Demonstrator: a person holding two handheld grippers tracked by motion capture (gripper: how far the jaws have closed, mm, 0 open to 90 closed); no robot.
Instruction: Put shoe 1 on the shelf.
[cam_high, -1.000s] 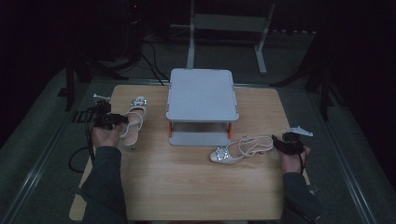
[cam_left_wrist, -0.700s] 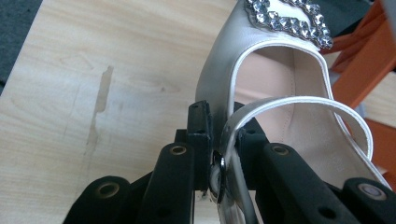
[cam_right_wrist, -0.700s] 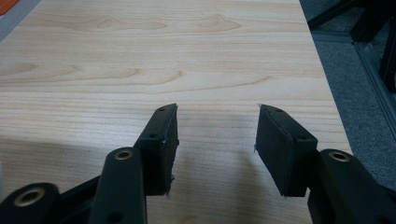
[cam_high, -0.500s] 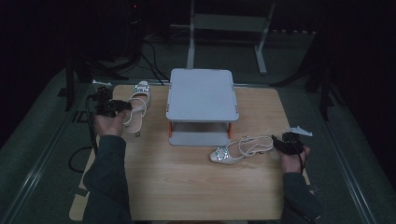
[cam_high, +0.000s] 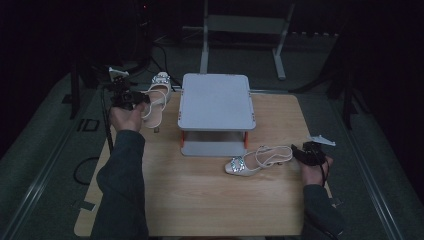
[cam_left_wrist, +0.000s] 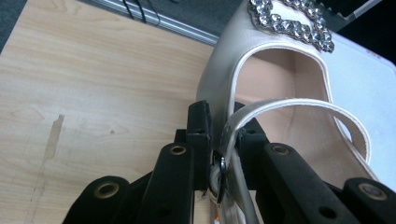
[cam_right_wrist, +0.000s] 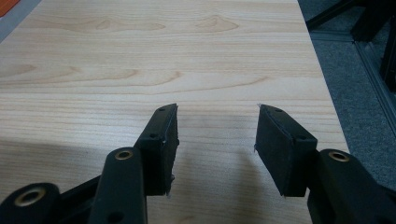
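Left gripper (cam_left_wrist: 219, 135): jaws nearly closed, clamped on the thin heel strap of a cream sandal (cam_left_wrist: 285, 84); strap buckle pinched between the black pads.
Held sandal: lifted clear of the tabletop at the far left corner, jewelled toe pointing away from the hand, toe close beside the rack's left edge; seen from above at (cam_high: 156, 97).
Left hand (cam_high: 125, 117): beneath the gripper (cam_high: 131, 98), dark sleeve running back to the near edge.
Right gripper (cam_right_wrist: 215, 140): jaws well apart, nothing between the pads, bare wood below; from above at (cam_high: 300, 152), at the right edge of the table, just beside the heel of the second sandal.
Second sandal (cam_high: 257, 160): flat on the wood in front of the rack, jewelled toe toward the left, heel strap toward the right gripper.
Rack (cam_high: 216, 100): grey two-tier shelf on orange legs, centre of the table toward the far edge, top tier bare.
Table (cam_high: 210, 205): pale wood-grain top, rounded corners.
Surroundings: dark room, grey carpeted floor, white metal stand (cam_high: 240, 22) behind the table, black cables on the floor at far left.
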